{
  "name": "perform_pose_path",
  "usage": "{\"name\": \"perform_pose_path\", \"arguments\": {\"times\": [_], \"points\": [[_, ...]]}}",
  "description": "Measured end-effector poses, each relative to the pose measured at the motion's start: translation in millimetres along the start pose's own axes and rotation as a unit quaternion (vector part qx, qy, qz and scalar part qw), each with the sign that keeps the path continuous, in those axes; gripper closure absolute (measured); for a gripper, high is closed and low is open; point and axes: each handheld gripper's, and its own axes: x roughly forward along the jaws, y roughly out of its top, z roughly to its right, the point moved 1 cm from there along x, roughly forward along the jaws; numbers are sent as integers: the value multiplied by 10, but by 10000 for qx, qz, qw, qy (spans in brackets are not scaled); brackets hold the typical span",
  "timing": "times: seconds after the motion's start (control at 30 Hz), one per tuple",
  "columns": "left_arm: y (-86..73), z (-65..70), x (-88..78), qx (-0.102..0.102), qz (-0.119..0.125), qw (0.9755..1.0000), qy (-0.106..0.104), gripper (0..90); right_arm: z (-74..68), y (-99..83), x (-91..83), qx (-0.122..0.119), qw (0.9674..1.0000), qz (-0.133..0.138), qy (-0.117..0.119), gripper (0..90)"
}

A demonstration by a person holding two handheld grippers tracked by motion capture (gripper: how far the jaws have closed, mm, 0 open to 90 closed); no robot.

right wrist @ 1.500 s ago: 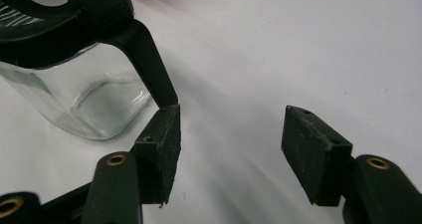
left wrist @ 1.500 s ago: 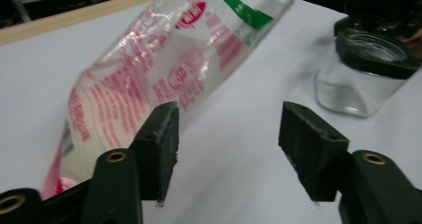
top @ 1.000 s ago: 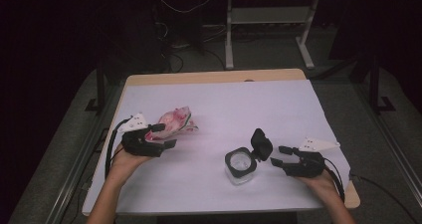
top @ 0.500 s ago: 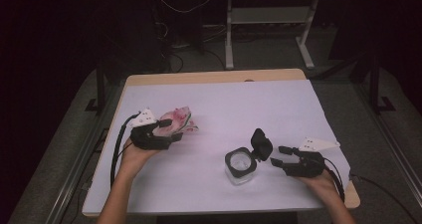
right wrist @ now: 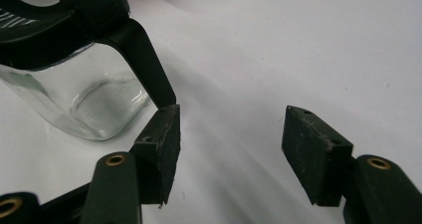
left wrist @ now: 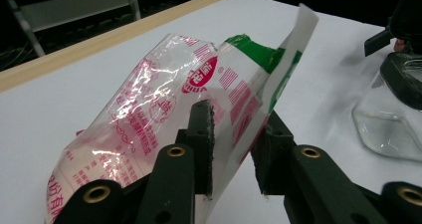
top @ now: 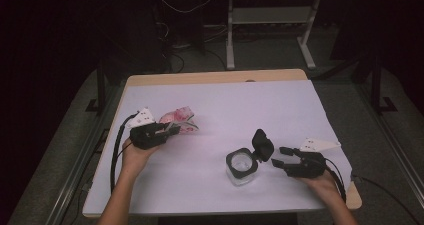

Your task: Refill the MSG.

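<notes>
In the high view, nearest the table's front edge, the right gripper rests low on the white surface, held by the person's right hand at about 4 o'clock from table centre. Its jaws stand apart with nothing between them; in the right gripper view the gap shows bare tabletop. The glass jar stands upright just beside this gripper, at its 9 o'clock, with the black flip lid hinged open and tilted up toward the gripper. In the right gripper view the lid's black arm comes down to the tip of the left jaw; whether they touch cannot be told. Farther in, at about 9 o'clock from table centre, the left gripper is held by the left hand. Its jaws have just been closing, and the edge of the plastic bag passes between them; the left gripper view shows the film pinched there. The bag, clear with red print and a green strip, extends from the jaws toward 1 o'clock, lying on the table, well apart from the jar.
</notes>
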Motion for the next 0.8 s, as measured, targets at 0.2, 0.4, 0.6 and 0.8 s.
{"name": "perform_pose_path", "arguments": {"times": [0.2, 0.4, 0.6, 0.8], "points": [[18, -10, 19, -43, 111, 9999, -62, 739, -1, 2, 1, -21, 10000, -22, 2, 400], [4, -36, 26, -82, 103, 9999, -99, 870, -2, 1, 2, -18, 10000, -26, 2, 400], [24, -42, -10, -42, 126, 9999, -46, 899, -3, 2, 3, -34, 10000, -31, -10, 399], [97, -132, -163, -152, 315, 9993, -105, 900, -1, 0, -2, -29, 10000, -23, -41, 397]]}}
